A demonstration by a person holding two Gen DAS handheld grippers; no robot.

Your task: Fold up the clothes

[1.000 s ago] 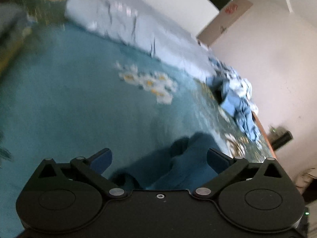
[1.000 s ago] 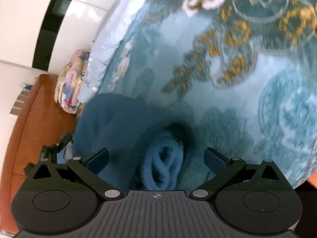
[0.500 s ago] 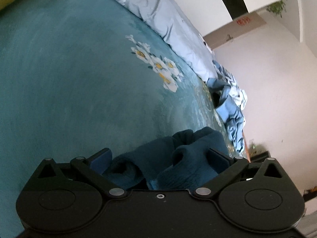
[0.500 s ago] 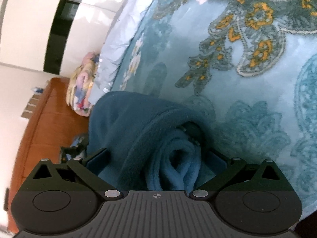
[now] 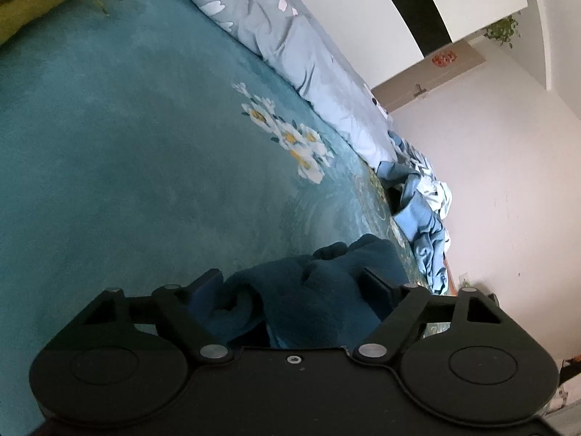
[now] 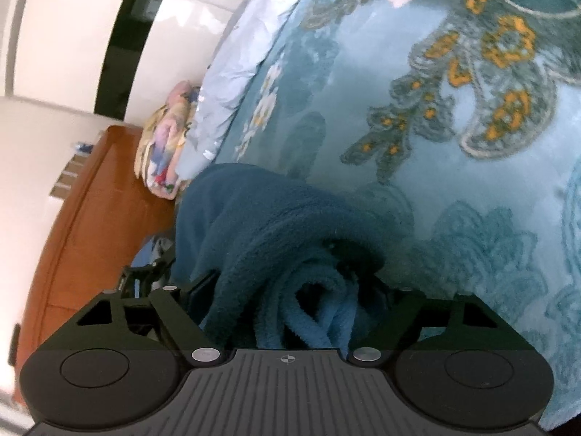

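Observation:
A dark teal fleece garment (image 5: 326, 276) lies bunched on the teal flowered bedspread (image 5: 127, 152). My left gripper (image 5: 290, 283) straddles one end of it. Its jaws are closing, and the folds fill the gap between the fingers (image 5: 207, 285). In the right wrist view the same garment (image 6: 254, 218) shows as a thick roll with a lighter blue inside. My right gripper (image 6: 292, 287) sits around that roll with its jaws closing. The cloth reaches both fingertips (image 6: 381, 287). How hard the pads press is not visible.
A pale blue duvet (image 5: 308, 58) runs along the far side of the bed. A heap of blue and white clothes (image 5: 421, 210) lies at its end. A yellow-green cloth (image 5: 32, 3) sits top left. A flowered folded blanket (image 6: 163, 149) rests by a wooden headboard (image 6: 90, 200).
Both grippers have come forward onto the teal garment, which now fills the gaps between the fingers. Both pairs of jaws have narrowed. The left view has rolled and sunk a little.

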